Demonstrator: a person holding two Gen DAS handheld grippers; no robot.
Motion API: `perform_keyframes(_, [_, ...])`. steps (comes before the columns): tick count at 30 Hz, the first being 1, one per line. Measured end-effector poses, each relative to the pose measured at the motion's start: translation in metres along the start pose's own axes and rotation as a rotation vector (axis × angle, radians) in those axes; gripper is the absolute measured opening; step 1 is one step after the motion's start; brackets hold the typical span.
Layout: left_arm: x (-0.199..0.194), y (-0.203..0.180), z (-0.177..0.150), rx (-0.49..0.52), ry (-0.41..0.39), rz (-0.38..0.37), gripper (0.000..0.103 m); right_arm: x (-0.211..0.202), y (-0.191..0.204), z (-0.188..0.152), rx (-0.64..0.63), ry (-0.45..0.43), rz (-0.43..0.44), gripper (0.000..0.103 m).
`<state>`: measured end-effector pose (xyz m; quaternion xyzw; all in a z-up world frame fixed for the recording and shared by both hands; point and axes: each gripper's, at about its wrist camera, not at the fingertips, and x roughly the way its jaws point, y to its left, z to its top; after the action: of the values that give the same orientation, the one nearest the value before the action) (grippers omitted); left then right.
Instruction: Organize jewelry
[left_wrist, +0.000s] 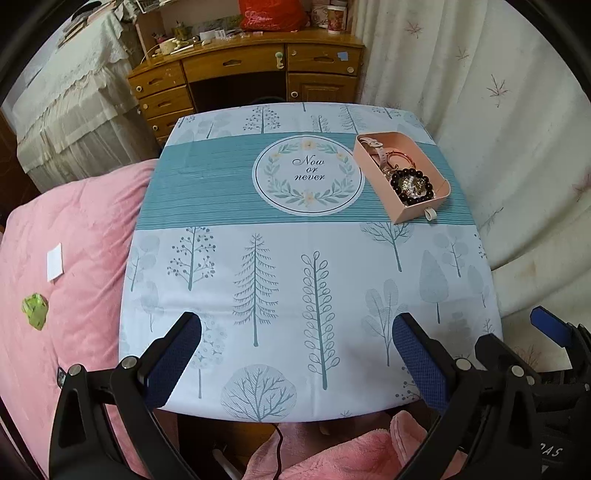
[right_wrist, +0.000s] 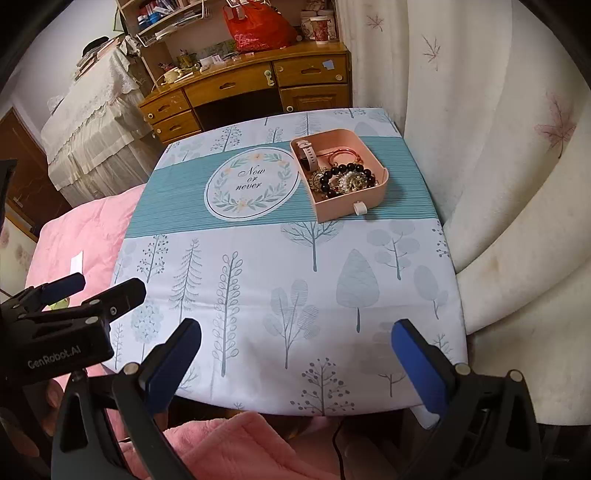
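Observation:
A pink drawer-like jewelry box (left_wrist: 419, 212) (right_wrist: 343, 210) sits at the far right of the table. In it lie a dark bead bracelet (left_wrist: 413, 184) (right_wrist: 347, 170), a pink-strapped watch (left_wrist: 376, 147) (right_wrist: 308, 155), a rose-gold bangle (right_wrist: 341, 155) and gold pieces. My left gripper (left_wrist: 295, 328) is open and empty over the table's near edge. My right gripper (right_wrist: 295, 332) is open and empty over the near edge too. The left gripper also shows at the left of the right wrist view (right_wrist: 96, 286).
The table (left_wrist: 221, 258) wears a tree-print cloth with a teal band and a "Now or never" medallion (left_wrist: 308, 173). A pink bed (left_wrist: 55, 258) lies to the left, a curtain (left_wrist: 517, 147) to the right, a wooden desk (left_wrist: 240, 74) behind. Pink fleece (right_wrist: 229, 443) lies below.

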<state>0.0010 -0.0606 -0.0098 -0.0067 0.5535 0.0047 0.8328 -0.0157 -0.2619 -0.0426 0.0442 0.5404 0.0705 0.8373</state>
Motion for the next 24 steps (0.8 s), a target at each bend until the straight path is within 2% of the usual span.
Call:
perform_keyframes(11, [-0.0058, -0.0008, 0.0059, 0.044, -0.043, 0.02, 0.102, -0.0031, 0.0076, 0.0044, -0.005, -0.025, -0.016, 0.103])
perform_keyframes(24, [-0.0045, 0.0012, 0.0061, 0.046, -0.04, 0.032, 0.102, 0.0027, 0.006, 0.0069, -0.001, -0.01, -0.019, 0.103])
